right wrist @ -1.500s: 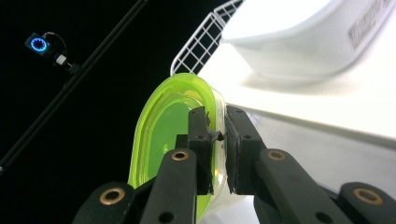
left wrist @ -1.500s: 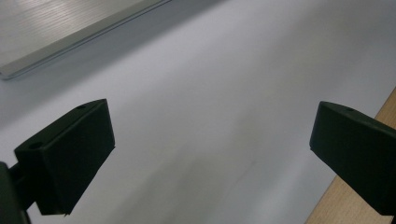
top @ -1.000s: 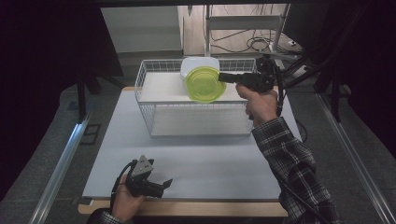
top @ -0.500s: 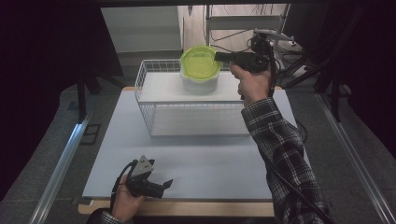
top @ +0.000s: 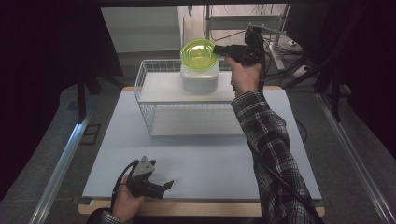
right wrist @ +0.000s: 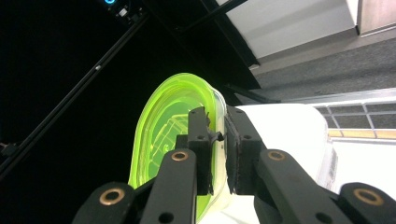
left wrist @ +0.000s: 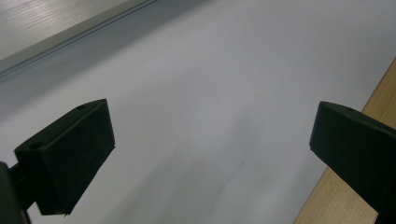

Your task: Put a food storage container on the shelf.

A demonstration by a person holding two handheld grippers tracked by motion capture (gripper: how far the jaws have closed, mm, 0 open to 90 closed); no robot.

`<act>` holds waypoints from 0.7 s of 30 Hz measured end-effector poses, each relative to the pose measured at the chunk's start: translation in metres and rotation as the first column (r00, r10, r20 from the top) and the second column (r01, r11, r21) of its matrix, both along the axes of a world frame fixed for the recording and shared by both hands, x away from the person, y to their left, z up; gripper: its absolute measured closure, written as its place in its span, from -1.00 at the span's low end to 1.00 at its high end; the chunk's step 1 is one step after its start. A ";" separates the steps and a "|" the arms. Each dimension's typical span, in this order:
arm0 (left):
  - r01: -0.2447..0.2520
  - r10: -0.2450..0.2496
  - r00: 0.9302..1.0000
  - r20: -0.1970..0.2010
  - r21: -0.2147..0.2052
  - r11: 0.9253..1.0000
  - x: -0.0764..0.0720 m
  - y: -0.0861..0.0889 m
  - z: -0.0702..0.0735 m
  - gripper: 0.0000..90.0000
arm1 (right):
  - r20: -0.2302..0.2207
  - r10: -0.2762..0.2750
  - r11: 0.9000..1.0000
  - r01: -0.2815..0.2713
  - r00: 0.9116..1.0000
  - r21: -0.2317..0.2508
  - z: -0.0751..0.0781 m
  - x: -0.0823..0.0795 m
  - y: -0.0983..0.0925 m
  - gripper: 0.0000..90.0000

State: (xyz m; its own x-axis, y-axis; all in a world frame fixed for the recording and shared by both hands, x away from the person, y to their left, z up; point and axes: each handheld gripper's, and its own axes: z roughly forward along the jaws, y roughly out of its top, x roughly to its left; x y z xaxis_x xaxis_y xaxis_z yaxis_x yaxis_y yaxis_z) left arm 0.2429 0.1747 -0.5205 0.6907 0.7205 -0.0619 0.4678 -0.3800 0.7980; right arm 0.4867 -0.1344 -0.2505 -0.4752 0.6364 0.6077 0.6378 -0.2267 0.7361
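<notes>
A translucent lime-green lid [top: 198, 52] hangs tilted just above the white container [top: 200, 76] that stands in the wire basket [top: 145, 86]. My right gripper [top: 217, 49] is shut on the lid's right rim. In the right gripper view the two jaws pinch the edge of the green lid [right wrist: 173, 126], and the white container [right wrist: 289, 135] lies beyond it. My left gripper [top: 166, 186] rests near the table's front edge, held by a hand, its jaws wide open. The left gripper [left wrist: 210, 158] has nothing between its fingers above the pale mat.
The white wire basket sits at the back middle of the pale grey mat [top: 210, 158]. A wooden table edge [left wrist: 355, 186] runs along the front. Cables and a metal rack [top: 275, 28] stand behind the table at the right. A plaid sleeve [top: 271, 144] reaches across the right side.
My right gripper has carried the green lid up and leftward, from in front of the white container to above it. The left gripper has stayed in place.
</notes>
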 end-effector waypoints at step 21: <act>0.020 -0.020 1.000 -0.003 0.012 1.000 -0.001 -0.003 -0.001 -1.00 | -0.027 -0.075 0.996 0.073 0.997 -0.053 -0.010 0.019 0.009 0.66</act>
State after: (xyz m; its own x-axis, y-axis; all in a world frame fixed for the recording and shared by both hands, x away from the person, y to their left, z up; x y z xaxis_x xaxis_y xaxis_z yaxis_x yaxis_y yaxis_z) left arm 0.2421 0.1721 -0.5215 0.7046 0.7074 -0.0553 0.4627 -0.3990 0.7917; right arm 0.5056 -0.1255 -0.2604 -0.4083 0.7002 0.5856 0.6418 -0.2361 0.7297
